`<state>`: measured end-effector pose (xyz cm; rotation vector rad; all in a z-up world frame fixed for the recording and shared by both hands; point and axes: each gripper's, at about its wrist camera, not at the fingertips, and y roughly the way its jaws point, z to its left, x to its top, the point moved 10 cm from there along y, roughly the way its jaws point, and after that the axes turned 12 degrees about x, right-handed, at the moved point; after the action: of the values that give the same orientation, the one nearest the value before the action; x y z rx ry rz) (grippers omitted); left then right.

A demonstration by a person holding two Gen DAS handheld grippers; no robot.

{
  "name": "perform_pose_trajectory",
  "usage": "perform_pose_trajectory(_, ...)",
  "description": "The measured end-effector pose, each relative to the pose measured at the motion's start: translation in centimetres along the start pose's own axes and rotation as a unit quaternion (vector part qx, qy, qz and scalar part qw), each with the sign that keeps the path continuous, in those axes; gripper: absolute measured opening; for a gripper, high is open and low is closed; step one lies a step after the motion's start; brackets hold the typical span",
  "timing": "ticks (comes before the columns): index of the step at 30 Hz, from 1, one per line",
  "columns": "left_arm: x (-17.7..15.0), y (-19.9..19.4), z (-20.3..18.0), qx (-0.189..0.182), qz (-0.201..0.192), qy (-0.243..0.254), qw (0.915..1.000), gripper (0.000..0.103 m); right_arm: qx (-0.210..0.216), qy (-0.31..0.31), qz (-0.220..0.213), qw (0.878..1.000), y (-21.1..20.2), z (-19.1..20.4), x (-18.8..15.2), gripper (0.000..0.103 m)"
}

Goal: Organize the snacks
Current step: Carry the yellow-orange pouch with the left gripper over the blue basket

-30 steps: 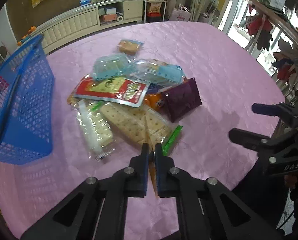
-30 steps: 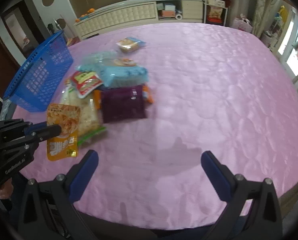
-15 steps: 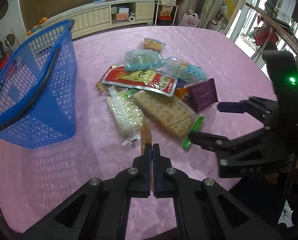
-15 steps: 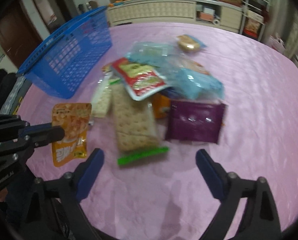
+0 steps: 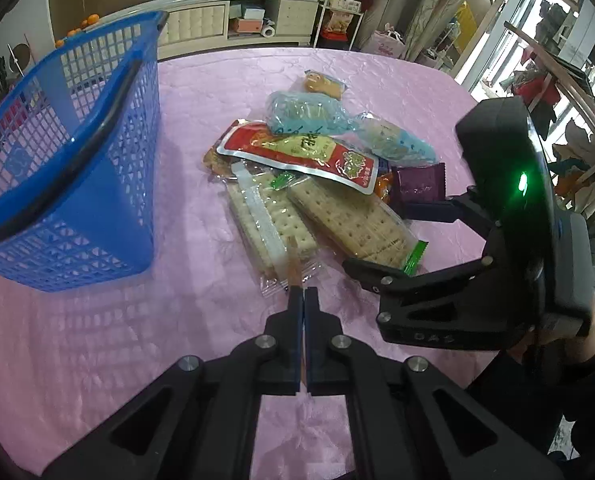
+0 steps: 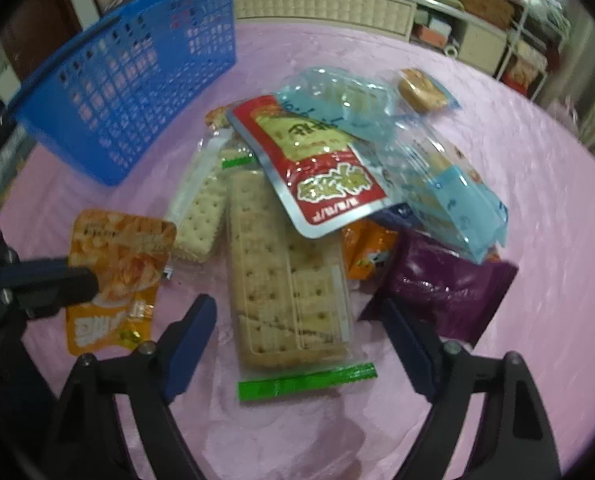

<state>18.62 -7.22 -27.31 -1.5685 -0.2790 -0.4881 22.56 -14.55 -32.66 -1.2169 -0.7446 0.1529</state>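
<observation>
Blue mesh basket, pink tablecloth, red pouch, purple packet, orange pouch

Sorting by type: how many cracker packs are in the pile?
2: one long pack between the open right tool's fingers, one beside it toward the basket. Others may be buried.

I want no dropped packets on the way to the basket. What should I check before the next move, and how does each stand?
1. Left claw shut on the orange pouch: ok.
2. Pouch lifted off the pink tablecloth: cannot tell.
3. Blue basket open side free to take the pouch: ok.
4. Right claw open, fingers either side of the long cracker pack: ok.
5. Cracker pack free to lift: not ok, the red pouch overlaps its far end.
</observation>
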Motion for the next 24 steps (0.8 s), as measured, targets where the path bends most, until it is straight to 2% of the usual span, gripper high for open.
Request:
perform_pose_trajectory(1,0.1,-0.1,0.0,-0.002,-0.001,0.001,1.0000,0.001,-0.007,-0.010,0.001,1.000,0.1,0.1,0.0,0.065)
perform_pose_trajectory(2,0.1,-0.3,-0.2,-0.002,-0.004,0.004,1.0000,0.001,0.016,-0.005,0.005,1.000,0.3,0.5,-0.2,0.058)
perform_pose_trajectory(8,-0.1,-1.7,-0.1,0.004,-0.015,0.006,0.9999,0.000,0.052,0.046,-0.017,0.997,-1.0,0.5,-1.1,0.058)
perform_pose_trajectory(16,0.7,-6.3,-0.1,0.009,-0.061,0.011,0.9980,0.000,0.065,0.070,-0.049,0.994,-5.1,1.4,-1.0,0.058)
perform_pose_trajectory(20,1.7,-9.1,0.1,0.014,-0.091,0.021,0.9955,0.000,0.057,0.064,-0.082,0.993,-7.9,2.3,0.0,0.057)
perform_pose_trajectory(22,2.3,-10.5,0.6,0.023,-0.104,0.025,0.9940,0.000,0.062,0.061,-0.100,0.991,-9.5,3.0,0.6,0.038)
perform_pose_trajectory(24,3.1,-11.8,1.2,0.030,-0.118,0.028,0.9921,0.000,0.060,0.057,-0.113,0.990,-10.6,3.4,1.6,0.038)
